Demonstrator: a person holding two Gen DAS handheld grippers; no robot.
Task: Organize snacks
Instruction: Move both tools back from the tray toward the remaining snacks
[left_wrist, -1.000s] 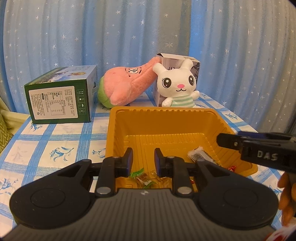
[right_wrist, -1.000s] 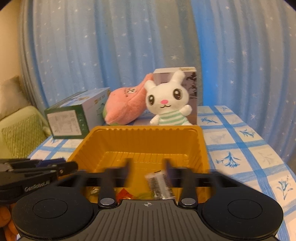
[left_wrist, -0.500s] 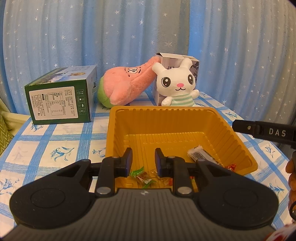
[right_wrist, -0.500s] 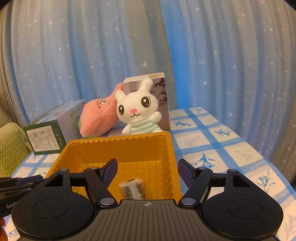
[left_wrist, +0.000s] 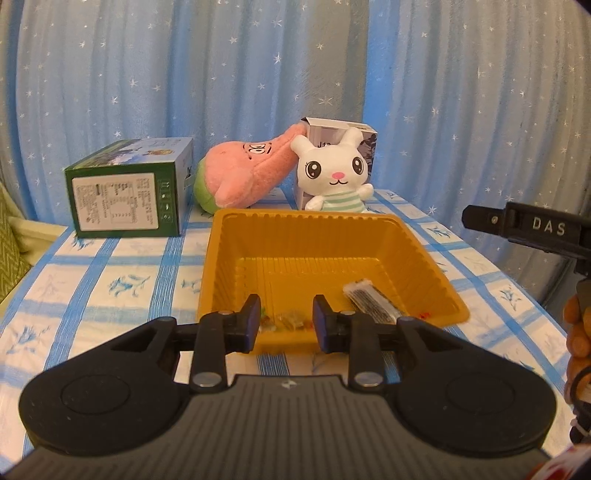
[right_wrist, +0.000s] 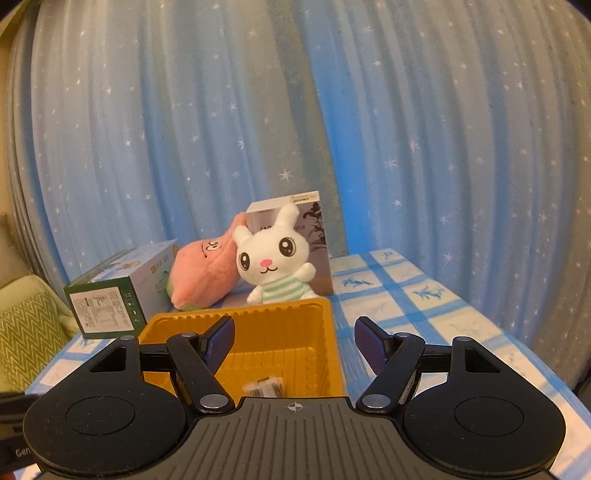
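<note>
While the left gripper (left_wrist: 283, 316) was opening empty and the right gripper (right_wrist: 294, 341) stood wide, light crinkly snack packets (left_wrist: 371, 302) in the yellow tray (left_wrist: 428, 266) seemingly warranted edge pinches.

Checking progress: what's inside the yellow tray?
In the tray: a dark packet and small wrapped candies. The left gripper hides part of the near edge.

1. A home, probably a living room: star-printed blue curtains (left_wrist: 258, 92) hang behind the whole scene.
2. The tabletop (left_wrist: 122, 280) wears a blue-and-white checked cloth with leaf motifs.
3. Plush toys, a white rabbit (left_wrist: 334, 173) and a pink one (left_wrist: 247, 173), stand at the back.
4. A green zigzag cushion (right_wrist: 29, 328) sits at the left.
</note>
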